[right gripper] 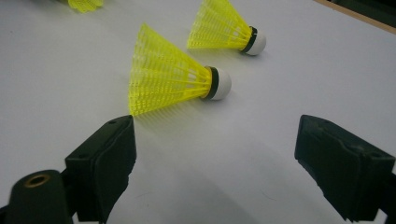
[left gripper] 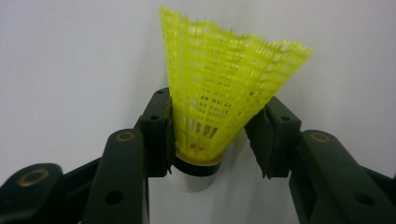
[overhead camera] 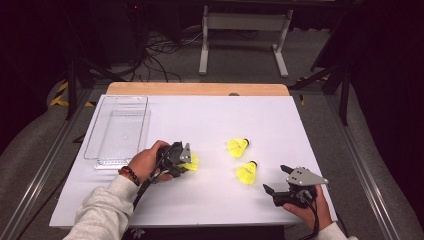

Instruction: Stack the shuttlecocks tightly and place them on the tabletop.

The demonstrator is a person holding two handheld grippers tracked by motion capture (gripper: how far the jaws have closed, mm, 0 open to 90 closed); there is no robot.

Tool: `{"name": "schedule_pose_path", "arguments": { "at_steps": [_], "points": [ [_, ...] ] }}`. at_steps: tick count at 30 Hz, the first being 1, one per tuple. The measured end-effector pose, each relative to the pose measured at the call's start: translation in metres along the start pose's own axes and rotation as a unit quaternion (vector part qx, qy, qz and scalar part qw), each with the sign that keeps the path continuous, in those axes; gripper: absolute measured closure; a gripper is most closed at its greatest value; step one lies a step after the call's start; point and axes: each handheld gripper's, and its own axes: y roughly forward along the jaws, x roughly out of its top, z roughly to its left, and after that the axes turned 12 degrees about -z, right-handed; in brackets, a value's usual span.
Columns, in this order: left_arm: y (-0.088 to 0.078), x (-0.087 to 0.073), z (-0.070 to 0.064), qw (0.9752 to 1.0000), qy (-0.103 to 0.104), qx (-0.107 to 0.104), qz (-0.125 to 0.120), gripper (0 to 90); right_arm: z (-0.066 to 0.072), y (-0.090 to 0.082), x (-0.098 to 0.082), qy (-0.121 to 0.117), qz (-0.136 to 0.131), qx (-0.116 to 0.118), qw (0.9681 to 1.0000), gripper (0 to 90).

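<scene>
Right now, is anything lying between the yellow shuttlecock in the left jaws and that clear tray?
Nothing visible does. The shuttlecock sits between the jaws of the left gripper, and the clear tray lies just beyond that hand on bare white table. The two other shuttlecocks lie on the opposite side.

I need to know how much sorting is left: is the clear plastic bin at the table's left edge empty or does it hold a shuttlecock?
Empty. Through the clear bin only the white table shows.
</scene>
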Motion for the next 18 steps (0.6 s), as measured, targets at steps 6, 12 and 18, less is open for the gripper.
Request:
{"name": "schedule_pose_path", "arguments": {
  "at_steps": [6,12,18],
  "points": [
    [-0.0052,-0.0036,0.0029,0.9984,0.016,0.031,0.045,55.5,0.0014,0.0015,-0.0002,-0.003,0.004,0.001,1.0000,13.6],
    [-0.0071,-0.0084,0.0025,0.9980,0.020,0.026,0.054,53.4,0.0028,0.0014,0.0007,-0.004,0.004,0.002,1.0000,13.5],
    [-0.0060,-0.0086,-0.0002,0.9988,0.010,0.021,0.043,50.2,0.0043,0.0023,0.0009,-0.007,0.007,0.005,0.9999,13.5]
  ]
}}
